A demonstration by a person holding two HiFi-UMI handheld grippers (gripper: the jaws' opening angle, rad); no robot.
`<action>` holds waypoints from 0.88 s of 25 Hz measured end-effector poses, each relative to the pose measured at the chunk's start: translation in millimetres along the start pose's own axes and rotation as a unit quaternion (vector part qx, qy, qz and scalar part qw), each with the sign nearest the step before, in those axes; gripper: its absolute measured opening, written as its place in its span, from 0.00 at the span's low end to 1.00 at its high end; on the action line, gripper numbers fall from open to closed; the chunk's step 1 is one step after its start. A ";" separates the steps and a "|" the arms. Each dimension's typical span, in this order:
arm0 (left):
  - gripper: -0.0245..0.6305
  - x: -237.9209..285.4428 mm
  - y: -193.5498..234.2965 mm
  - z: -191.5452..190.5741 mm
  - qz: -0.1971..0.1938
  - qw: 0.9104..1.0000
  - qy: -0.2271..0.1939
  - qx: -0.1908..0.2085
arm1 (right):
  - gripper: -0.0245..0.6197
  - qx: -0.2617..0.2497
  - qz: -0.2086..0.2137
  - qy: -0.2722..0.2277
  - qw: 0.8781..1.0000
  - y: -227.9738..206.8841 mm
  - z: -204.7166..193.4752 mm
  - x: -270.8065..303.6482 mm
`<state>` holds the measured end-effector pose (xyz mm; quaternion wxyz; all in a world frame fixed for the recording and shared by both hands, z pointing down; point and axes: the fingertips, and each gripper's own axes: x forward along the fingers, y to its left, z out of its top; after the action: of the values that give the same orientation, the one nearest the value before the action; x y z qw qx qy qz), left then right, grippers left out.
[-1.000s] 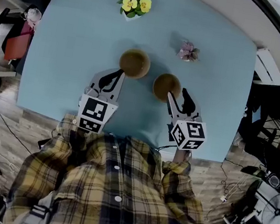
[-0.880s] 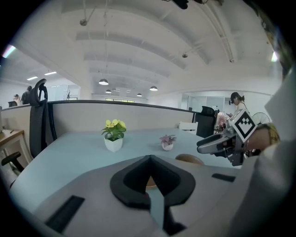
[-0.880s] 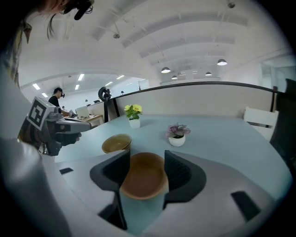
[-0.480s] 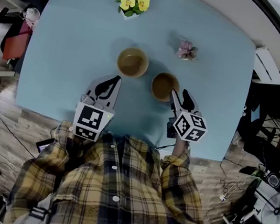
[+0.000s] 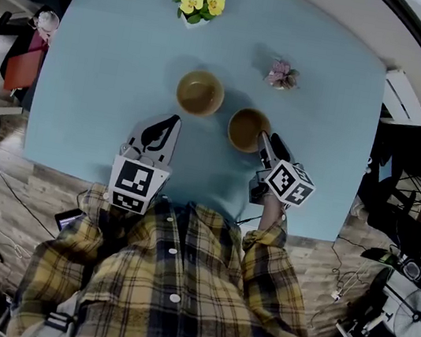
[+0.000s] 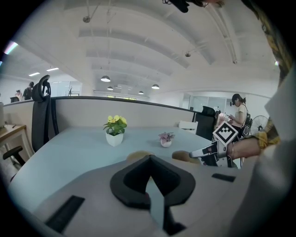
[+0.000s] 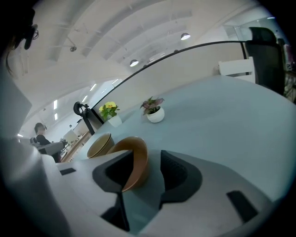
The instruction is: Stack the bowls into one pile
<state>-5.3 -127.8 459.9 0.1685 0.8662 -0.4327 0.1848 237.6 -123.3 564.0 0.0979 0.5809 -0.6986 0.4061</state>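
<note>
Two brown bowls stand apart on the light blue table [image 5: 93,104]: the left bowl [image 5: 200,93] and the right bowl [image 5: 249,129]. My right gripper [image 5: 267,142] straddles the near right rim of the right bowl [image 7: 138,159], one jaw inside and one outside. Its jaws are closing, and a gap still shows between the outer pad [image 7: 172,169] and the bowl wall. The left bowl [image 7: 99,145] sits just beyond. My left gripper [image 5: 172,122] hovers a little short of the left bowl, shut [image 6: 149,159] and empty.
A white pot of yellow flowers [image 5: 198,3] stands at the far side of the table and a small pink plant [image 5: 282,76] to its right. The table's near edge runs just under my grippers. Office chairs and clutter surround the table.
My right gripper has rolled and sunk onto the right bowl's rim, and its jaws have narrowed. The left gripper and both bowls have stayed in place.
</note>
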 end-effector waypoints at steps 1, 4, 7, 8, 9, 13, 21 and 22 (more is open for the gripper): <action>0.02 0.1 0.1 -0.6 0.000 1.000 0.001 0.000 | 0.32 0.007 -0.001 0.002 1.000 -1.4 -0.8 0.7; 0.02 0.4 0.5 -1.5 -0.001 1.000 0.003 -0.002 | 0.23 0.031 -0.004 0.005 0.999 -4.5 -1.8 1.9; 0.02 0.8 1.2 -2.7 0.000 1.000 0.004 -0.003 | 0.16 0.063 0.002 0.003 0.998 -4.4 -1.4 2.9; 0.02 0.9 1.4 -2.9 0.000 1.000 0.005 -0.003 | 0.13 0.073 0.005 0.001 0.997 -4.1 -0.9 3.2; 0.02 1.0 1.7 -3.1 0.000 1.000 0.005 -0.003 | 0.09 0.082 0.006 0.000 0.997 -3.9 -0.3 3.6; 0.02 1.0 3.3 -4.5 0.002 1.000 0.007 -0.003 | 0.08 0.099 0.007 -0.004 0.995 -3.2 0.8 4.9; 0.02 1.0 6.6 -5.5 0.007 1.000 0.006 -0.006 | 0.07 0.092 0.006 -0.015 0.996 -2.3 6.3 1.7; 0.02 0.7 6.7 -5.1 0.007 1.000 0.005 -0.006 | 0.06 0.090 0.008 -0.017 0.996 -1.2 8.4 1.0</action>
<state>-11.2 -129.8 465.6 0.1749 0.8610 -0.4390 0.1881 241.1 -129.7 559.8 0.0301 0.5889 -0.6651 0.4582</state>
